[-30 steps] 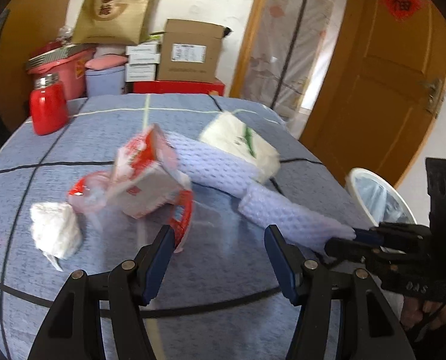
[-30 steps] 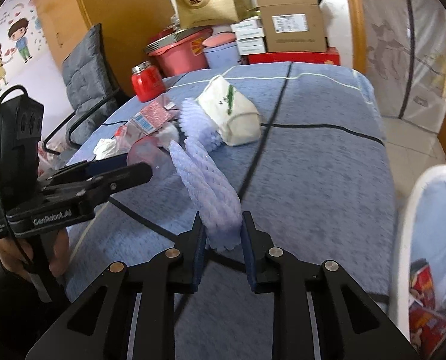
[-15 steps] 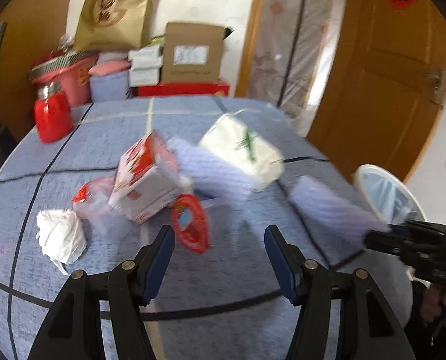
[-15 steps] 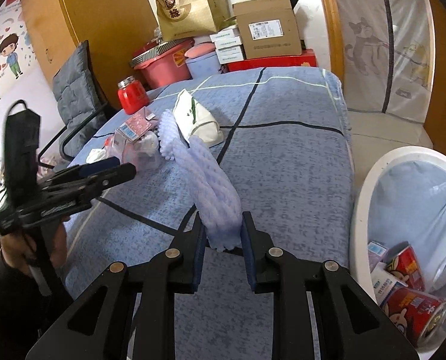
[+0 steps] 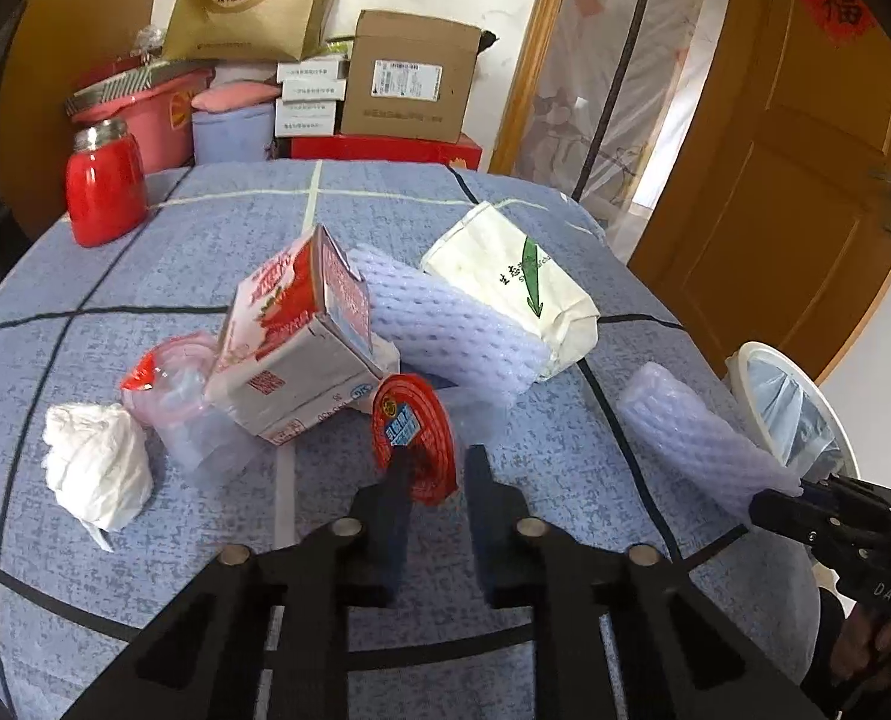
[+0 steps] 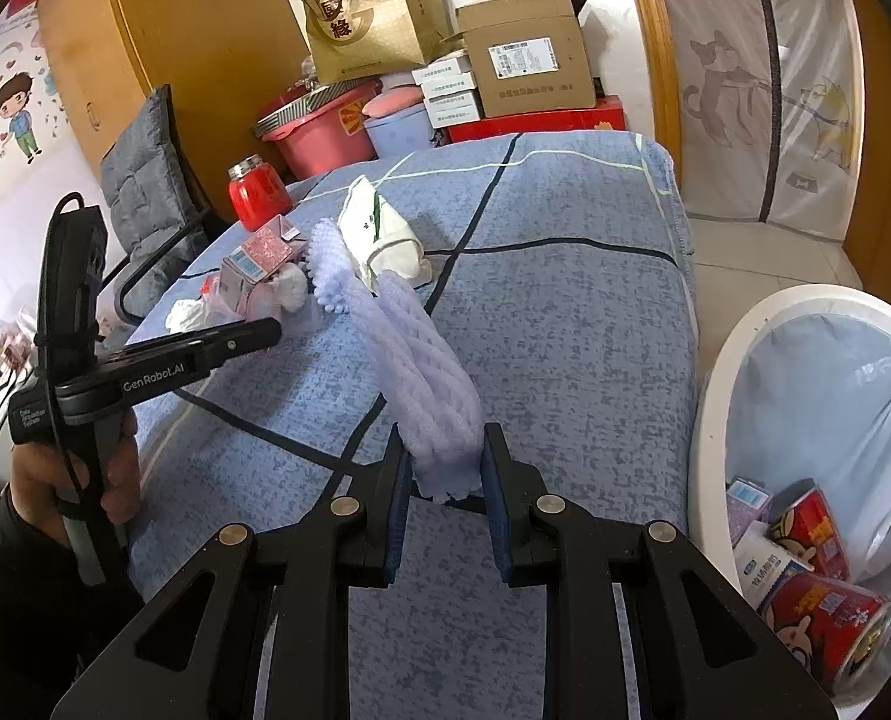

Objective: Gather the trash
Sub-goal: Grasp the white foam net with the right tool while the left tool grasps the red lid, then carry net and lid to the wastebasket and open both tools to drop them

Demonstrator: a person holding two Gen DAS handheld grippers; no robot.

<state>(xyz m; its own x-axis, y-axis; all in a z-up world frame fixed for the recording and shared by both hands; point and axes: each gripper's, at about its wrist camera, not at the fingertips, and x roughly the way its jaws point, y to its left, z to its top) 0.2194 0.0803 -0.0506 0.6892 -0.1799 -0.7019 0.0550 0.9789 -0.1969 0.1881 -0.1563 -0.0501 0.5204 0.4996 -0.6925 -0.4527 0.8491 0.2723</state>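
My left gripper (image 5: 442, 462) is closing its jaws on a red foil lid (image 5: 415, 426) that stands on edge on the blue tablecloth (image 5: 565, 480), its lower part pinched between the pads. Behind it lie a red-and-white milk carton (image 5: 295, 348), a clear plastic cup (image 5: 187, 408) and a crumpled tissue (image 5: 94, 468). My right gripper (image 6: 445, 462) is shut on the end of a purple foam net (image 6: 421, 360) lifted over the table's right side. The same foam net (image 5: 697, 438) shows in the left wrist view beside the white bin (image 6: 715, 408).
A second foam net (image 5: 445, 324) and a white paper bag (image 5: 511, 282) lie mid-table; a red jar (image 5: 106, 186) stands far left. Boxes, tubs and a gold bag are stacked behind. The lined bin holds cans and cartons (image 6: 805, 552). A grey chair (image 6: 145, 192) stands left.
The left jaws went from wide apart to narrow, closing around the red lid. The right gripper carried the foam net rightward toward the bin.
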